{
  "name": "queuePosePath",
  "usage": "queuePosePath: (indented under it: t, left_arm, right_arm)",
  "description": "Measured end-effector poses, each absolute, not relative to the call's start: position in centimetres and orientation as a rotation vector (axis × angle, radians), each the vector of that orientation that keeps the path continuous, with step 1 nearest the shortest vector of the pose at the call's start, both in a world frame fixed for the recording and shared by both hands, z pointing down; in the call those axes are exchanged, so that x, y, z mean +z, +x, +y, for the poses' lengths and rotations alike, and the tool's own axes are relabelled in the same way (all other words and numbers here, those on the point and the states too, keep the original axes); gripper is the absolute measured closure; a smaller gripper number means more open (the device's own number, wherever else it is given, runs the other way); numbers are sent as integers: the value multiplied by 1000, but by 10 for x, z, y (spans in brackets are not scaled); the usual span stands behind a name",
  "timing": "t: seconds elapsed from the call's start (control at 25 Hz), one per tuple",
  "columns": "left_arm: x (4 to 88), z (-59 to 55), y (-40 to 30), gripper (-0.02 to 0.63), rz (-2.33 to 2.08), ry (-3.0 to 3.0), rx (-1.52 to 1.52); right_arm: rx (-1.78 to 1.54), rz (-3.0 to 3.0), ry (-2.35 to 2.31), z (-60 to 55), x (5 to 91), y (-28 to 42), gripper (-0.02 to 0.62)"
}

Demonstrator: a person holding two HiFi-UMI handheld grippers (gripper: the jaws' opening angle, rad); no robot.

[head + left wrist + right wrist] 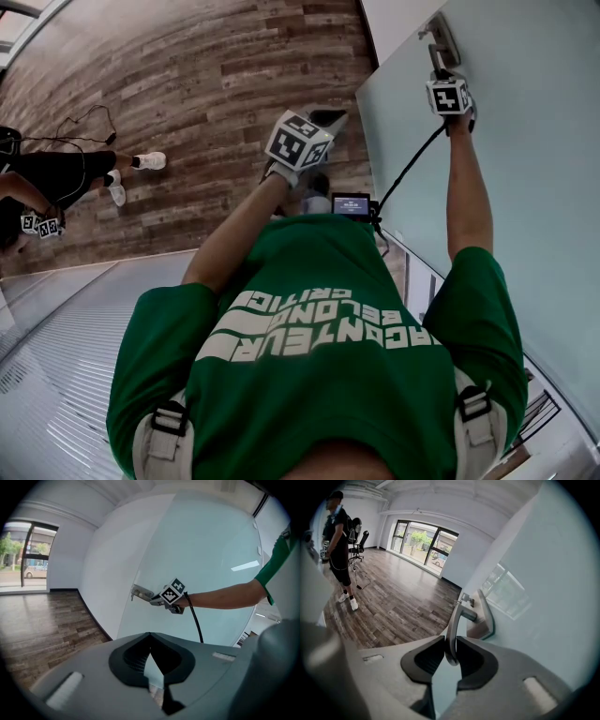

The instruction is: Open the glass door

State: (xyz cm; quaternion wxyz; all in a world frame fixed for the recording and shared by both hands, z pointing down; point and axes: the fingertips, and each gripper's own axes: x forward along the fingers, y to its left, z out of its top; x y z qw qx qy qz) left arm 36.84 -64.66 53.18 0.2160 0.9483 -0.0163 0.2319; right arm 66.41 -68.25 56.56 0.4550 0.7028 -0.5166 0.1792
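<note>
**Right gripper on the lever, door at my right**

My right gripper is clamped on the free end of the door handle, with a dark pad pressed against each side of the metal bar. From that grip the handle's long axis runs straight away from me, nearly in line with the jaws. At the far end it bends into the mounting plate fixed to the glass door.

The door fills the right side of the scene, and the wooden floor opens out to the left. In the head view, my right arm is stretched forward along the pane, and the handle sits at the far end of the door's left edge.

My left gripper has its jaws drawn together on nothing. It points across at the door from the left, well apart from the handle, so the right gripper is the one placed to act.

I judge the next move to be a turn of the lever's near end about its far pivot. After that the pane has to swing, and I cannot tell to which side it opens.
</note>
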Motion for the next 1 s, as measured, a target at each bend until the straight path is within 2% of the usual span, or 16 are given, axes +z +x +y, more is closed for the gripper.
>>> queuePosePath:
  t: [1.0]
  left_arm:
    - [540, -648, 370, 589, -69, 2630, 631]
  right_arm:
    - [449, -1215, 1746, -674, 577, 685, 529]
